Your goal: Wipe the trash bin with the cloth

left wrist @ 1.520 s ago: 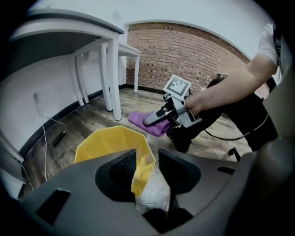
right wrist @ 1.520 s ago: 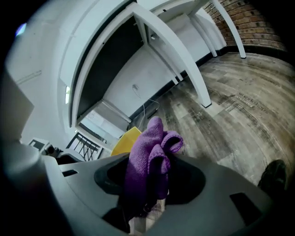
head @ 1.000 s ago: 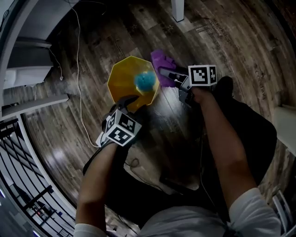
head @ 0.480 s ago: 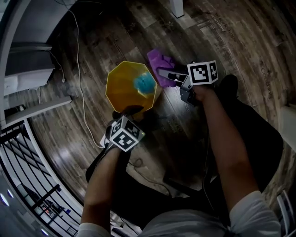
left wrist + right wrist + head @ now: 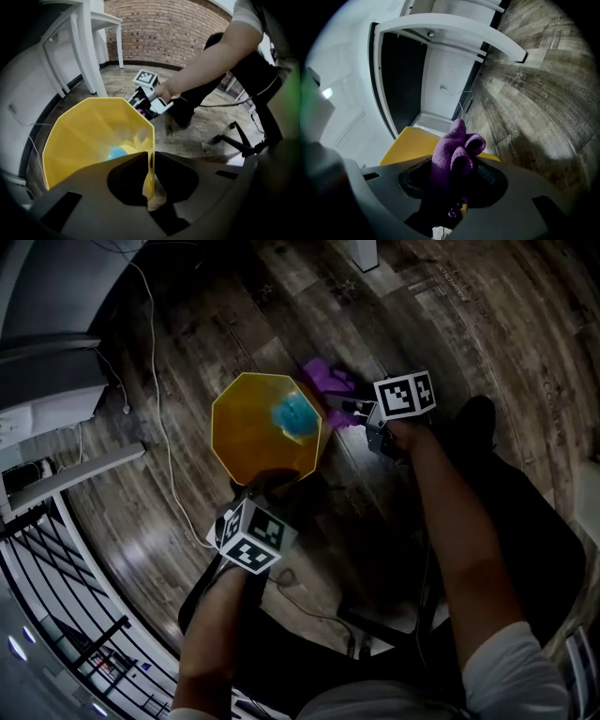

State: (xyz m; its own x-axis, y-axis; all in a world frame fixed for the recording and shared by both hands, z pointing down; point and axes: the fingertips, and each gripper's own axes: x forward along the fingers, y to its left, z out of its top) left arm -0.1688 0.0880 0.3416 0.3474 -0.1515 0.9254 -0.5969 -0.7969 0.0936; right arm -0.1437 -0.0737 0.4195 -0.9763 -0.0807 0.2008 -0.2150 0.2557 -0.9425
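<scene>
Head view is showing the yellow trash bin [image 5: 246, 432] standing upright on the wood floor [image 5: 450, 324], w/ a blue lump [image 5: 293, 414] lying inside it. The left gripper [image 5: 269, 486] is clamping the bin's near rim. In the left gripper view the thin yellow wall is sitting pinched btwn the jaws, which have just been closing on it. The right gripper [image 5: 345, 411] is sitting just beside the bin's right side, gripping the purple cloth [image 5: 326, 379]. The right gripper view is showing the cloth bunched btwn its jaws and sticking out past them, w/ the bin's rim right behind it.

Progress, as I'm judging it: setup is looking done, w/ the bin steadied and the cloth in hand, but the wiping itself isn't looking started yet. I can't tell whether the cloth is touching the bin's outer wall; it's looking v. close. Left to do: rubbing the cloth over the bin's walls and rim, prob. inside too.

Vs. a sec ago: the left gripper was hovering over the near rim w/ jaws apart, and now it's sitting lower and pinching that rim. The cloth was hanging further out from the bin's far-right side, and now it's tucking in against that side, w/ the right gripper lower. The bin itself is keeping approx. the same spot on the floor.
</scene>
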